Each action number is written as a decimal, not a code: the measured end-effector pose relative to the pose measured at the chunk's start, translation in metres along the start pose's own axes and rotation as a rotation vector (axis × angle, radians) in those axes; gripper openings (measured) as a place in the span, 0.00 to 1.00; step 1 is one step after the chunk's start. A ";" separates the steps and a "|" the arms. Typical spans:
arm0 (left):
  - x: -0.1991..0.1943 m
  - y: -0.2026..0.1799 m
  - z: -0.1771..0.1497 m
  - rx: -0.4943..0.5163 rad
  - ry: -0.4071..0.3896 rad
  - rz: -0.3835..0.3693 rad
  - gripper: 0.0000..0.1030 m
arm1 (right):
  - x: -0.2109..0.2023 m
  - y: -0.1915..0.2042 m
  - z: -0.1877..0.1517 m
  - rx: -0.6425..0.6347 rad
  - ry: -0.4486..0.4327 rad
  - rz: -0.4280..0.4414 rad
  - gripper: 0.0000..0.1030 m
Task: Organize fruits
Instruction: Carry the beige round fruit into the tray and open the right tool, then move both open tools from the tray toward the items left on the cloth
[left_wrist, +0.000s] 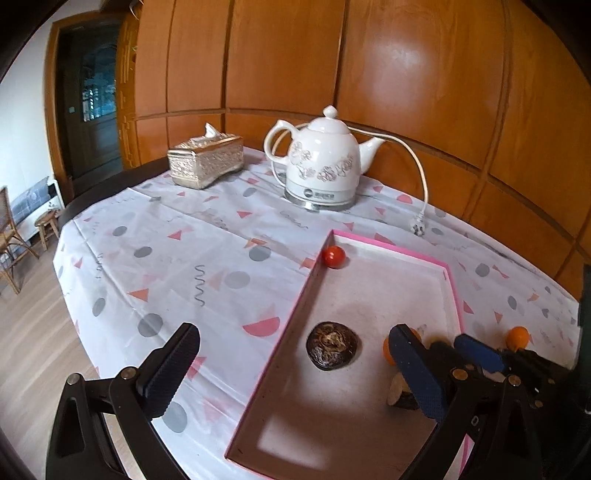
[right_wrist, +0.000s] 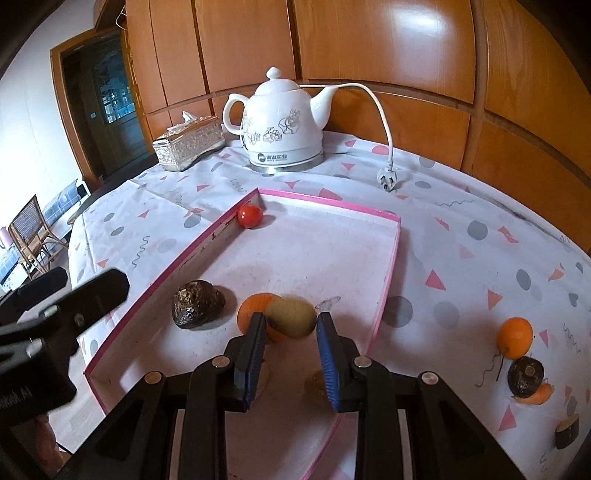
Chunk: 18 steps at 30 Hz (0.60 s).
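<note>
Wooden wall panels back the counter (right_wrist: 461, 236), its patterned cloth carrying a pink-rimmed tray (right_wrist: 392, 258). My right claw (right_wrist: 291, 345) tilts downward over the tray's near end, jaws narrow, pinching a kiwi (right_wrist: 291, 317) at the fingertips; its long axis lies crosswise between the pads, touching an orange (right_wrist: 253, 308) just behind. My left claw (left_wrist: 295, 369) hangs wide apart, straddling the tray's left rim, a dark wrinkled fruit (left_wrist: 331, 345) lying between its fingers. A cherry tomato (left_wrist: 333, 256) sits in the far corner.

Pink-rimmed tray (right_wrist: 388, 266): red tomato (right_wrist: 249, 216) far-left corner; dark wrinkled fruit (right_wrist: 197, 303), orange (right_wrist: 255, 308) and kiwi (right_wrist: 292, 317) near.
</note>
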<state>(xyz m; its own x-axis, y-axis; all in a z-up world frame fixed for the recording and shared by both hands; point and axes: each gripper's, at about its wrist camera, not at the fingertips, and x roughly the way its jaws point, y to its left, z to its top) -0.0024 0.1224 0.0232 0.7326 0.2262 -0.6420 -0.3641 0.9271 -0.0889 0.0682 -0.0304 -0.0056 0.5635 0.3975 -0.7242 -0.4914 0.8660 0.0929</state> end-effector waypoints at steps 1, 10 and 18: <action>-0.001 -0.001 0.000 0.006 -0.008 0.007 1.00 | 0.000 0.000 0.000 0.002 0.001 0.001 0.28; -0.007 -0.004 0.000 0.014 -0.033 0.037 1.00 | -0.008 -0.005 -0.006 0.035 -0.005 -0.014 0.33; -0.010 -0.011 -0.002 0.029 -0.021 0.013 1.00 | -0.030 -0.017 -0.017 0.054 -0.057 -0.110 0.34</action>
<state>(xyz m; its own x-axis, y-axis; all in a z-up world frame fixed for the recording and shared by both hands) -0.0064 0.1094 0.0293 0.7400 0.2447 -0.6265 -0.3574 0.9322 -0.0580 0.0486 -0.0621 0.0027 0.6495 0.3149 -0.6921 -0.3891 0.9197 0.0533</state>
